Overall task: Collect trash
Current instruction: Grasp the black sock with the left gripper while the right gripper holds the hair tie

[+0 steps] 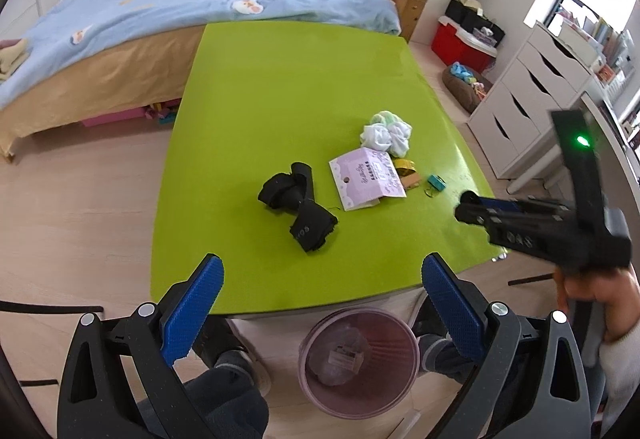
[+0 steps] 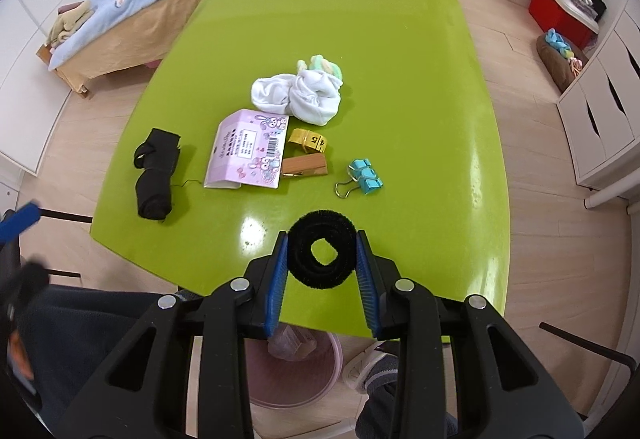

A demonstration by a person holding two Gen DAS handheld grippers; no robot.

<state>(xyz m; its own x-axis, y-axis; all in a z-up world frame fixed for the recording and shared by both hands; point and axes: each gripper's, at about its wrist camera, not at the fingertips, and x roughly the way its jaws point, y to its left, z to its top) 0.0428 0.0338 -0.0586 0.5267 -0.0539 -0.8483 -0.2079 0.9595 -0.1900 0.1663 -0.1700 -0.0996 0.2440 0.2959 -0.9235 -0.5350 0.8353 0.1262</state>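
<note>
My right gripper (image 2: pixel 322 235) is shut on a black fuzzy ring (image 2: pixel 322 249), held just above the near part of the green table (image 2: pixel 400 39). Further back on the table lie a pink printed card packet (image 2: pixel 248 155), a black sock bundle (image 2: pixel 156 173), white socks (image 2: pixel 298 95), a yellow tape roll (image 2: pixel 310 141), a wooden clip (image 2: pixel 306 164) and a blue binder clip (image 2: pixel 362 177). My left gripper (image 1: pixel 320 271) stands open over the table's near edge, with nothing between its blue pads (image 1: pixel 194 309). A pink trash bin (image 1: pixel 358 363) sits on the floor below it.
A bed with a blue blanket (image 1: pixel 160 7) runs behind the table. White drawers (image 1: pixel 532 99) and a red box (image 1: pixel 460 43) stand at the right. A person's legs and slippers (image 1: pixel 236 363) flank the bin. My right gripper shows from the side (image 1: pixel 528 223).
</note>
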